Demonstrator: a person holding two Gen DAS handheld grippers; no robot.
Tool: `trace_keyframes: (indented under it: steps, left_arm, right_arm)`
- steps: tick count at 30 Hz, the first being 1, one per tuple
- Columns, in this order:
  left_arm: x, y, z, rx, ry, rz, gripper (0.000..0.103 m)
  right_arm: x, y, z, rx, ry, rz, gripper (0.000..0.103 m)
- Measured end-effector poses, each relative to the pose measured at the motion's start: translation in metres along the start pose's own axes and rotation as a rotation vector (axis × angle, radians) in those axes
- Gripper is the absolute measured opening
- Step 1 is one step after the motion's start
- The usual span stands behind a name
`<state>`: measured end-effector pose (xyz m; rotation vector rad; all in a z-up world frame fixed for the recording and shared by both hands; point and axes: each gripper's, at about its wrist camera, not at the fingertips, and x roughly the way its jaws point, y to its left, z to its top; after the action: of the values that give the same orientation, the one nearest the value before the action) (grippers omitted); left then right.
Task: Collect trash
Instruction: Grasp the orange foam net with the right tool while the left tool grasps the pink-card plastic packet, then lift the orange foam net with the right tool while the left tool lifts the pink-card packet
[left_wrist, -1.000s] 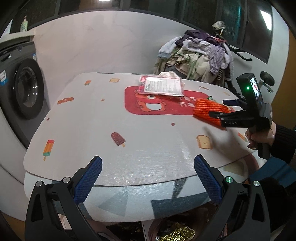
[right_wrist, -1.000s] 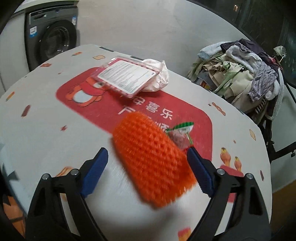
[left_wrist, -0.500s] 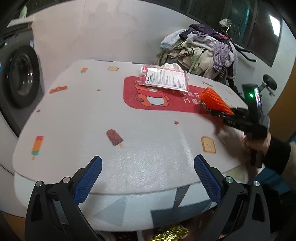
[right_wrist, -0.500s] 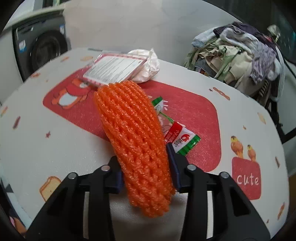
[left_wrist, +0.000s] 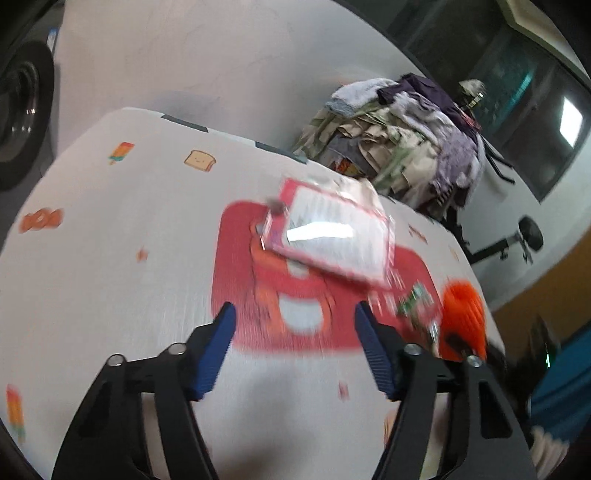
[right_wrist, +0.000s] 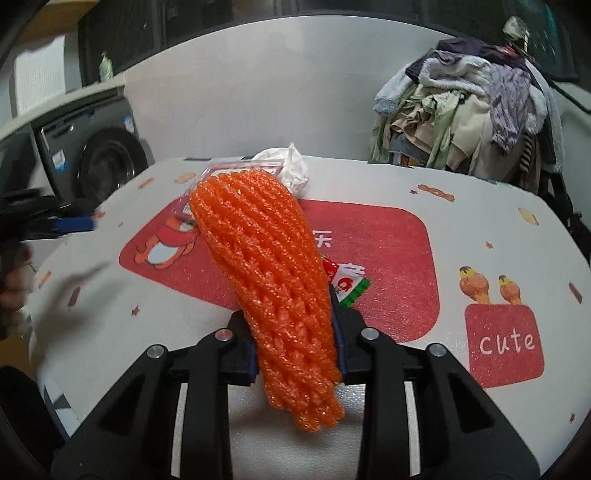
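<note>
My right gripper is shut on an orange foam net, which stands up between its pads above the table. A red-green snack wrapper lies just behind it on the red print. A crumpled white tissue sits farther back. In the blurred left wrist view, my left gripper hangs over the red print with its jaws closing and nothing between them. Just beyond it lies a clear pink-edged plastic package. The orange net and the wrapper show at its right.
The round table wears a white cloth with cartoon prints. A pile of clothes stands behind its far right edge. A washing machine is at the left. The person's hand shows at the left edge.
My right gripper has shut on the orange net and lifted it upright. My left gripper has swept forward over the table to just short of the plastic package, and its jaws have narrowed.
</note>
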<state>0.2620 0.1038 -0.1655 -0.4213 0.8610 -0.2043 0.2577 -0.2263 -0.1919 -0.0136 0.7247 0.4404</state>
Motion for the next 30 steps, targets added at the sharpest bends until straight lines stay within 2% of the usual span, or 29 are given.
trace_keyframes:
  steps: [3,8,12,14,15,21,22,23,24,25,26,28,30]
  left_arm:
    - [0.037,0.005,0.028,0.005,0.035,0.0,0.054]
    - [0.094,-0.001,0.061,0.084,0.089,0.021,0.054]
    - [0.122,0.01,0.081,0.033,0.09,-0.011,0.056]
    - [0.133,0.017,0.089,-0.009,0.09,-0.029,0.065]
    - [0.139,0.02,0.094,-0.033,0.088,-0.05,0.066]
    - [0.154,0.014,0.106,-0.011,0.092,-0.089,0.066]
    - [0.154,0.014,0.105,-0.016,0.092,-0.089,0.057]
    - [0.155,0.015,0.103,-0.029,0.101,-0.105,0.037]
    - [0.157,0.018,0.102,-0.052,0.115,-0.11,0.03]
    - [0.156,0.021,0.099,-0.067,0.115,-0.091,0.011]
    - [0.154,0.023,0.096,-0.07,0.121,-0.075,0.007]
    - [0.146,0.021,0.09,-0.03,0.109,-0.038,0.006]
    - [0.134,0.017,0.086,-0.004,0.096,-0.031,0.006]
  right_arm:
    - [0.002,-0.008,0.001,0.038,0.003,0.006,0.032]
    - [0.007,-0.016,0.001,0.068,0.019,0.029,0.032]
    - [0.007,-0.016,0.001,0.068,0.019,0.042,0.032]
    - [0.008,-0.016,0.001,0.061,0.02,0.048,0.032]
    - [0.008,-0.016,0.001,0.06,0.022,0.053,0.032]
    - [0.01,-0.018,0.002,0.062,0.027,0.068,0.032]
    - [0.011,-0.018,0.002,0.063,0.029,0.07,0.032]
    - [0.011,-0.019,0.001,0.064,0.03,0.07,0.032]
    - [0.012,-0.019,0.002,0.066,0.033,0.071,0.032]
    - [0.012,-0.02,0.002,0.07,0.036,0.073,0.032]
    - [0.013,-0.021,0.002,0.074,0.039,0.073,0.032]
    - [0.015,-0.023,0.003,0.083,0.043,0.073,0.032]
    - [0.016,-0.025,0.003,0.092,0.044,0.073,0.032]
